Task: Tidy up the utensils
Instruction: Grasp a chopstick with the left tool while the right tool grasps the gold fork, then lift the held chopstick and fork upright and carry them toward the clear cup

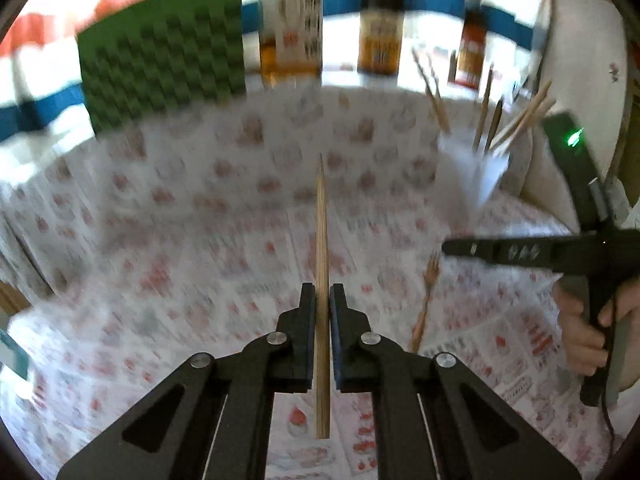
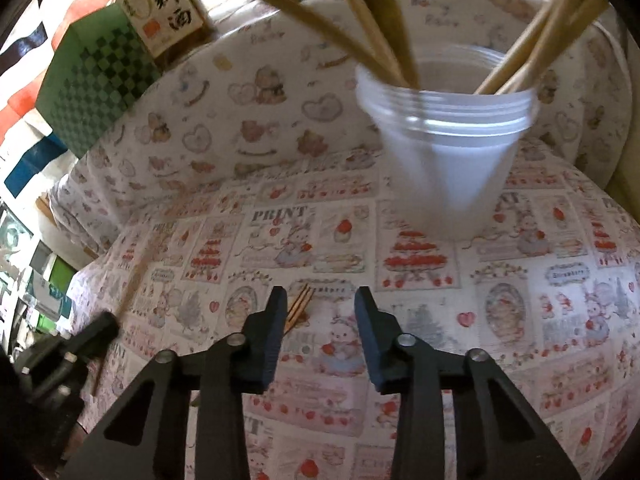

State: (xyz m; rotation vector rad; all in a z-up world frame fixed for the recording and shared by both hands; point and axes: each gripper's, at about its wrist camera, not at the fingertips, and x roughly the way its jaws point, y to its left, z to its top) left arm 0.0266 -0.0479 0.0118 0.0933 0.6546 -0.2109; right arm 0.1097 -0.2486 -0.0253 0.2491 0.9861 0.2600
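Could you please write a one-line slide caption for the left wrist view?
Left gripper clamps a wooden chopstick above the patterned tablecloth; utensil cup waits ahead.

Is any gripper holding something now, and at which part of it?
The left gripper is shut on a wooden chopstick, gripping its lower half. The right gripper holds nothing.

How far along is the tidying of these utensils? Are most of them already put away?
Mostly done, it seems. Several wooden utensils already stand in the plastic cup. In hand: the left gripper is shut on a chopstick, not yet in the cup. Left: a small wooden fork lies on the tablecloth; the right gripper, open and empty, is right over it.
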